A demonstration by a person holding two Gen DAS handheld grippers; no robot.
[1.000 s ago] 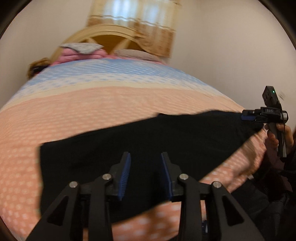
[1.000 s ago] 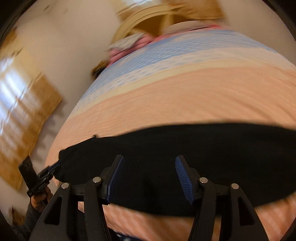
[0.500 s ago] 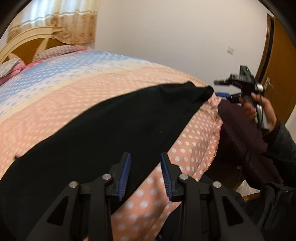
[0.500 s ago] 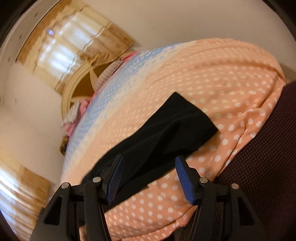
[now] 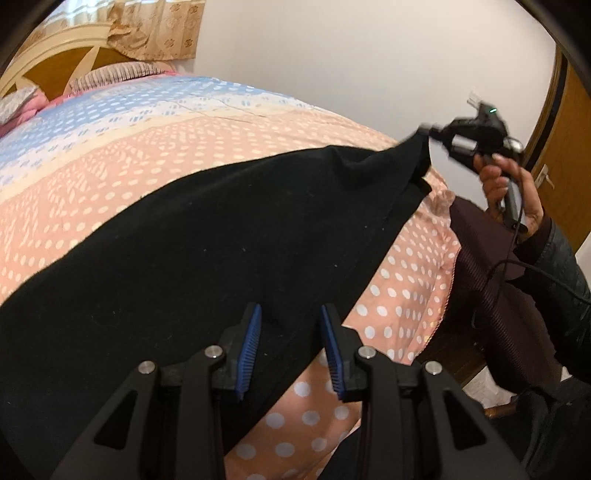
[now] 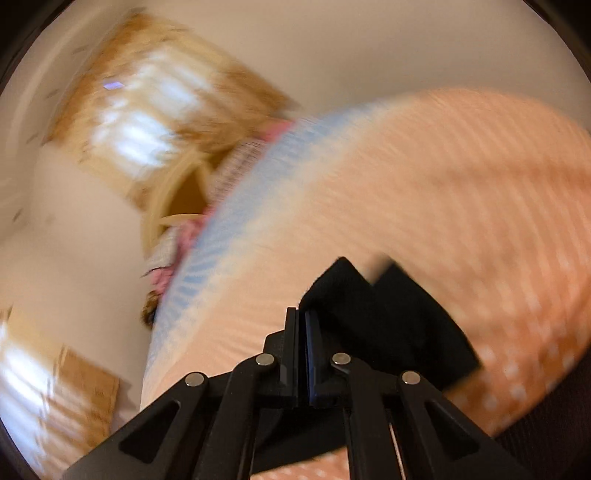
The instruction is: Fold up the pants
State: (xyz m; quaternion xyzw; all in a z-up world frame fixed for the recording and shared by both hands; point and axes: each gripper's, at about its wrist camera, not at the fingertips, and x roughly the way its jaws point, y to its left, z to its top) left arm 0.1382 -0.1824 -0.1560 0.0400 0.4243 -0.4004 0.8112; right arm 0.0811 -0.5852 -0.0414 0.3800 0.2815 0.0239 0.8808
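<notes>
Black pants lie stretched across a bed with a peach, white-dotted cover. My left gripper hovers open over the near edge of the pants, blue pads apart, with nothing pinched. At the far right, my right gripper, held in a person's hand, pinches the end corner of the pants and holds it slightly above the bed. In the blurred right wrist view the right gripper has its jaws together, with black pants cloth running from the tips.
A wooden headboard, pillows and a curtain stand at the bed's far end. A dark maroon cloth hangs off the bed's right side, beside a wooden door. A cable trails from the right gripper.
The right gripper went from wide open to shut on the pants' end corner and raised it. The left gripper swung right along the pants, then almost stopped, its jaws unchanged.
</notes>
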